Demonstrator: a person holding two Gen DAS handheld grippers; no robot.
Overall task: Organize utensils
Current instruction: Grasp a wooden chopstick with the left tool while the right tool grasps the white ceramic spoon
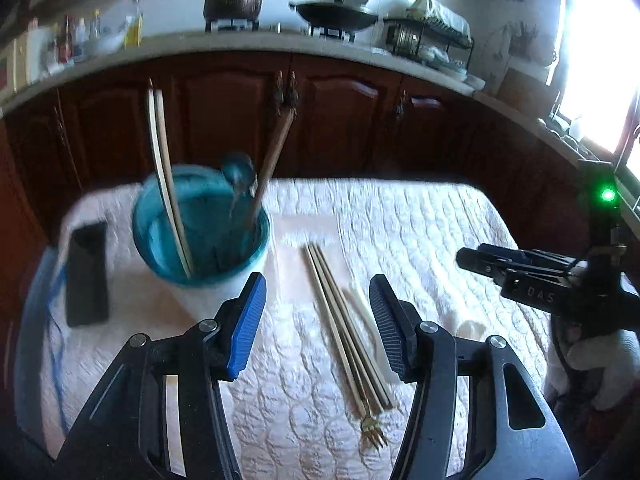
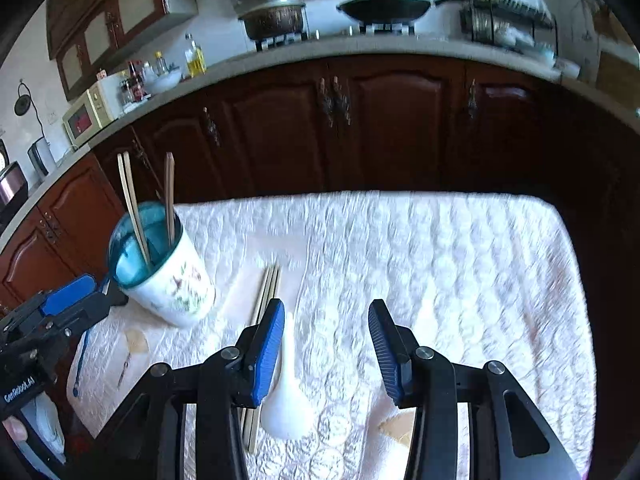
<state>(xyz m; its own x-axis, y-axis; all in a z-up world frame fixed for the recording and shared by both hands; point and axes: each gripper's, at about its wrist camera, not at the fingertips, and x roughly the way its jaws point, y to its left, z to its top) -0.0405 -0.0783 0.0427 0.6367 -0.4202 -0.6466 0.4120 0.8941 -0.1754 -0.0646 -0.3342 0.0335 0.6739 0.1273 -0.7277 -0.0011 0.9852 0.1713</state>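
Note:
A white floral cup (image 2: 180, 288) with a teal inside (image 1: 208, 236) stands at the left on the quilted table and holds pale chopsticks (image 1: 168, 184), brown chopsticks (image 1: 274, 156) and a spoon. Loose chopsticks (image 1: 344, 328) lie flat on the cloth, with a small fork (image 1: 374, 438) at their near end and a white spoon (image 2: 288, 392) beside them. My left gripper (image 1: 318, 320) hovers open above the loose chopsticks without touching them. My right gripper (image 2: 326, 344) is open too; the white spoon lies just below its left finger, and nothing sits between the pads.
A black block (image 1: 86, 276) stands left of the cup. The white quilted cloth (image 2: 440, 260) covers the table, with tan scraps (image 2: 400, 424) near its front. Dark wooden cabinets (image 2: 400, 120) and a counter with a stove, pans and bottles run behind the table.

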